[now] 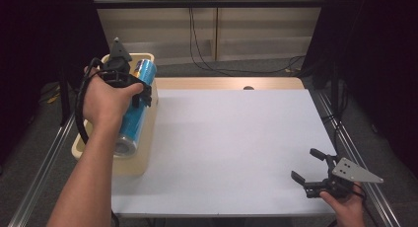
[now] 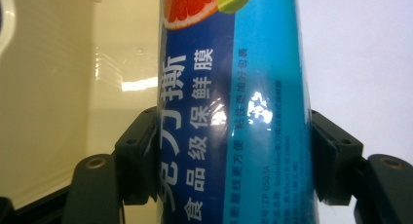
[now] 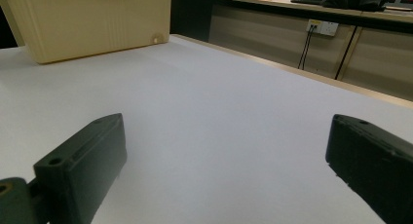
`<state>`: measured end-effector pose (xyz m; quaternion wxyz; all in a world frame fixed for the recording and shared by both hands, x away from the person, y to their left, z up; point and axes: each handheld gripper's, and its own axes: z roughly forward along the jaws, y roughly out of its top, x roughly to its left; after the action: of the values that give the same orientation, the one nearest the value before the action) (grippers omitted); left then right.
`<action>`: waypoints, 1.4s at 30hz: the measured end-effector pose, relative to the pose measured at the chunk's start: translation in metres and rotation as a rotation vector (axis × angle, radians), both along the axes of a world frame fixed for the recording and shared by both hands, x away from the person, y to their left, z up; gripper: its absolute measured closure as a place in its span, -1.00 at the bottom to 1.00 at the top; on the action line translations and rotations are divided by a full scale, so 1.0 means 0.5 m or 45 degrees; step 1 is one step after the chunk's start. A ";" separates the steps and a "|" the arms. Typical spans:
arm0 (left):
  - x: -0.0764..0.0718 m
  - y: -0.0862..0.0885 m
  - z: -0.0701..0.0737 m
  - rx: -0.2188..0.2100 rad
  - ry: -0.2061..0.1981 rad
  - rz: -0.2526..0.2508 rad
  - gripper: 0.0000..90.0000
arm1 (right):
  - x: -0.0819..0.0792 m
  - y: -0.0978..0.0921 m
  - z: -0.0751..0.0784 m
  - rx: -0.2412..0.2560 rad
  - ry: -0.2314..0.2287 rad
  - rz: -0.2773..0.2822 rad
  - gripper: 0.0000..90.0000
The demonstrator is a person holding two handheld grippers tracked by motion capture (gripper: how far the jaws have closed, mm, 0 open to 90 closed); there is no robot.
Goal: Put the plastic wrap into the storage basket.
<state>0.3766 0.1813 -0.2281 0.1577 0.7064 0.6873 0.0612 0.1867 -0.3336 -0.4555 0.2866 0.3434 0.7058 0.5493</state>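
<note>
A long blue roll of cling film (image 1: 133,111) with fruit pictures and white Chinese print lies lengthwise over the cream plastic bin (image 1: 143,160) at the table's left edge. My left gripper (image 1: 129,89) is shut on the roll's middle; in the left gripper view both black pads (image 2: 141,156) press against the blue roll (image 2: 234,117), with the bin's inner wall (image 2: 58,87) behind it. My right gripper (image 1: 308,164) rests low near the table's front right corner, open, nothing between its jaws. In the right gripper view its wide gap (image 3: 224,170) faces the white table (image 3: 214,112) and the bin (image 3: 92,22).
The white tabletop (image 1: 231,143) stretches between the bin and the right gripper. A wooden strip with a dark hole (image 1: 248,88) runs along the far edge. Metal rails flank the table, and cables hang on the wall behind.
</note>
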 end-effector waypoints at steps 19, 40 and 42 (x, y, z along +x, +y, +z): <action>-0.004 0.062 -0.027 0.032 -0.002 0.076 -0.29 | 0.005 0.000 -0.002 0.007 0.002 0.011 -0.98; -0.014 0.095 -0.090 0.034 0.044 0.064 -0.29 | 0.005 0.002 -0.002 -0.006 0.003 0.016 -0.98; -0.014 0.097 -0.097 0.035 0.058 0.063 -0.29 | 0.004 0.003 -0.002 -0.005 0.004 0.018 -0.98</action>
<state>0.3698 0.2296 -0.2765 0.1308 0.6925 0.7071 0.0585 0.1889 -0.3324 -0.4563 0.2824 0.3386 0.7098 0.5494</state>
